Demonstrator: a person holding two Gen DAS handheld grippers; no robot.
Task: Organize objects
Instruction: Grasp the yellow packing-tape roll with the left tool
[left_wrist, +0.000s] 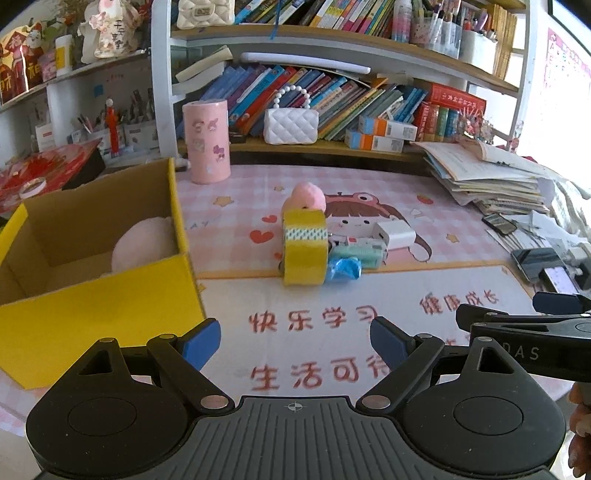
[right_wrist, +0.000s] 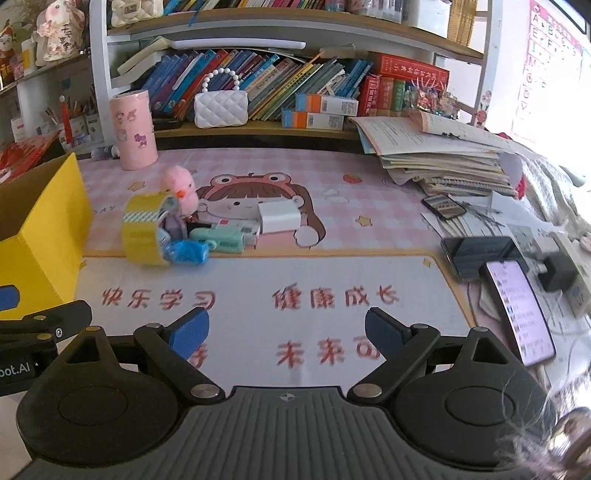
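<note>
Left wrist view: the left gripper (left_wrist: 293, 338) hangs spread and empty, well short of the yellow tape roll (left_wrist: 305, 252) standing on edge straight ahead, its hole facing sideways, just right of the yellow box (left_wrist: 99, 306). The right gripper (right_wrist: 286, 328), also spread and empty, sees the roll off to its left, so the left looks better placed. Legible: "快乐学习" on the desk mat (left_wrist: 314, 317).

The right tool (right_wrist: 287, 334) gapes empty above the mat (right_wrist: 258, 273), yellow tape roll (right_wrist: 142, 230) well ahead.
</note>
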